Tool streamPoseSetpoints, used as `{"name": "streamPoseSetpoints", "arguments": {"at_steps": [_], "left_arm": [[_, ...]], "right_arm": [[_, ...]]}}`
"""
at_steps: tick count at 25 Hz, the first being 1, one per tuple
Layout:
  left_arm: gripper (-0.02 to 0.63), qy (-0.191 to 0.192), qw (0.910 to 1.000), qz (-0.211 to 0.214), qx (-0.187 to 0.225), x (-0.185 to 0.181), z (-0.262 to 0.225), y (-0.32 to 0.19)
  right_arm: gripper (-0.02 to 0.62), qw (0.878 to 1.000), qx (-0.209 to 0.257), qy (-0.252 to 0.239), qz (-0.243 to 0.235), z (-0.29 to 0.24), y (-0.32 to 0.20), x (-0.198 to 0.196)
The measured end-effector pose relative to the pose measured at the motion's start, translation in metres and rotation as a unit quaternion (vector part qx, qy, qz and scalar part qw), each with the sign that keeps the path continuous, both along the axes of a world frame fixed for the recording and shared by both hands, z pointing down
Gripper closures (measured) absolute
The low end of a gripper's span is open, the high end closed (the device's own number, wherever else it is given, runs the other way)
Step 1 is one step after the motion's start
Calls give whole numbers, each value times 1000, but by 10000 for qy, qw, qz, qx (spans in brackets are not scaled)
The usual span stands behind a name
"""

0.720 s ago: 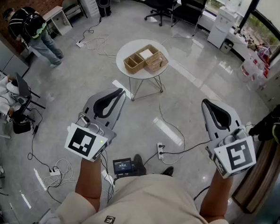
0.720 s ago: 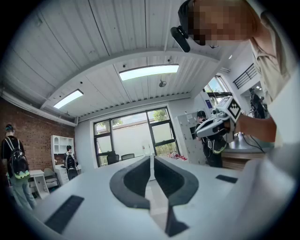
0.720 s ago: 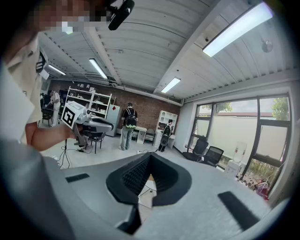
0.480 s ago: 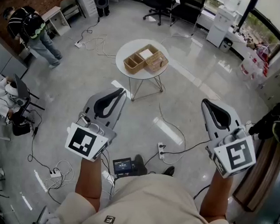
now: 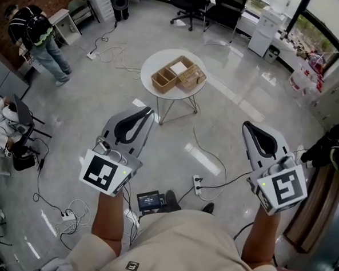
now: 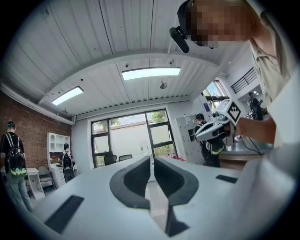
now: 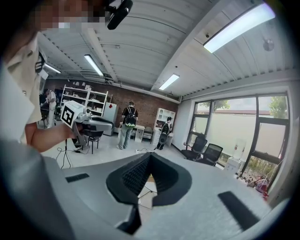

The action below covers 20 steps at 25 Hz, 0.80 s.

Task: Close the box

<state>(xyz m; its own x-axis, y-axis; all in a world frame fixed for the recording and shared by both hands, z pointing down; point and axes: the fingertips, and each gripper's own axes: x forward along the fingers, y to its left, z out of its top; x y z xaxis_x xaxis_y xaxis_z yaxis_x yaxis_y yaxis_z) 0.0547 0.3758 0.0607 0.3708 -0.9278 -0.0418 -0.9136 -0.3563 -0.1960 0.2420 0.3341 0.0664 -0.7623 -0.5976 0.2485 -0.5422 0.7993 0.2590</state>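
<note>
Right hand-held gripper (image 5: 248, 125) closed, empty.

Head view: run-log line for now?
box open on round table | left gripper shut, empty | right gripper shut, empty | both far from table

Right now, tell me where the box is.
In the head view the wicker box sits on the round white table at upper centre, straight ahead of the person, with black office chairs beyond it.
</note>
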Motion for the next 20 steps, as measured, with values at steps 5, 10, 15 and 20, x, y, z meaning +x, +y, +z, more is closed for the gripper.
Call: {"name": "streamPoseSetpoints", "arguments": {"at_steps": [5, 10, 15, 20], "left_arm": [[584, 0, 9999, 91, -43, -30, 2, 1], [584, 19, 9998, 9, -181, -55, 5, 7], [584, 9, 9995, -116, -294, -72, 12, 1], [584, -84, 9987, -204, -463, -90, 22, -23]], "right_arm": [[603, 9995, 11, -316, -8, -6, 0, -36], [603, 9990, -22, -405, -176, -10, -3, -63], [603, 9986, -97, -410, -327, -6, -20, -84], [603, 9974, -246, -537, -421, 5, -59, -108]]}}
